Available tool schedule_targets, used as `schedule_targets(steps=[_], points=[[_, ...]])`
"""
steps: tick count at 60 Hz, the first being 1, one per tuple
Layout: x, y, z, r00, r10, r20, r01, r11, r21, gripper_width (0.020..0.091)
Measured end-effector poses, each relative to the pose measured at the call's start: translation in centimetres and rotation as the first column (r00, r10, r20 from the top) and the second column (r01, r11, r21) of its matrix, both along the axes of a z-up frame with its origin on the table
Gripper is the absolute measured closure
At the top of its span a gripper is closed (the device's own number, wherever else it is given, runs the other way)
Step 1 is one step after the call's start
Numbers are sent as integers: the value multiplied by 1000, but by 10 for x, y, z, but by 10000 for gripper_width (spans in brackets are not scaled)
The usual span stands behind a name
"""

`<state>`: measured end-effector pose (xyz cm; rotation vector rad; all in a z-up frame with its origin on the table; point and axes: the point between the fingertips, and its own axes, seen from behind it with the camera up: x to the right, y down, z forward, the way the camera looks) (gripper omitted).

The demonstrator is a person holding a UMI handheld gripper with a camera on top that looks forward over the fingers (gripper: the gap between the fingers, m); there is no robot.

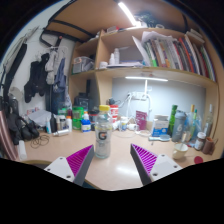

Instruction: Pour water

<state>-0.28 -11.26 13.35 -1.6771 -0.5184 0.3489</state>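
Observation:
A clear plastic bottle with a white cap and a label stands upright on the pale desk, beyond my fingers and slightly toward the left one. My gripper is open, its purple pads spread wide with only bare desk between them. Nothing is held. A glass-like container stands farther back on the right among other items; I cannot tell what it holds.
The back of the desk is crowded with bottles, jars and boxes. Shelves with books rise above. Dark bags and gear hang on the wall at the left. A lit strip lamp sits under the shelf.

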Motion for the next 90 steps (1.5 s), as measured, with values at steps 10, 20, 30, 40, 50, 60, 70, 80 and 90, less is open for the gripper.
schedule_targets(steps=[10,20,30,40,50,60,70,80,90], points=[[-72,36,-7,998,3,-57,-3,1000,-6,282],[-102,89,-26,997,-74,-22,74,997,-3,276],[-121,135,-43,994,-110,24,110,994,7,278],[-135,164,-38,991,-127,-33,128,992,13,347],[-134,179,-40,987,-151,-61,152,988,9,494],[-134,181,-39,984,-164,-74,166,986,31,560],[-137,180,-41,990,-129,-63,130,991,8,627],[-138,182,-32,992,-78,-97,75,997,-31,628],[-70,200,78,962,-85,-259,107,992,72,627]])
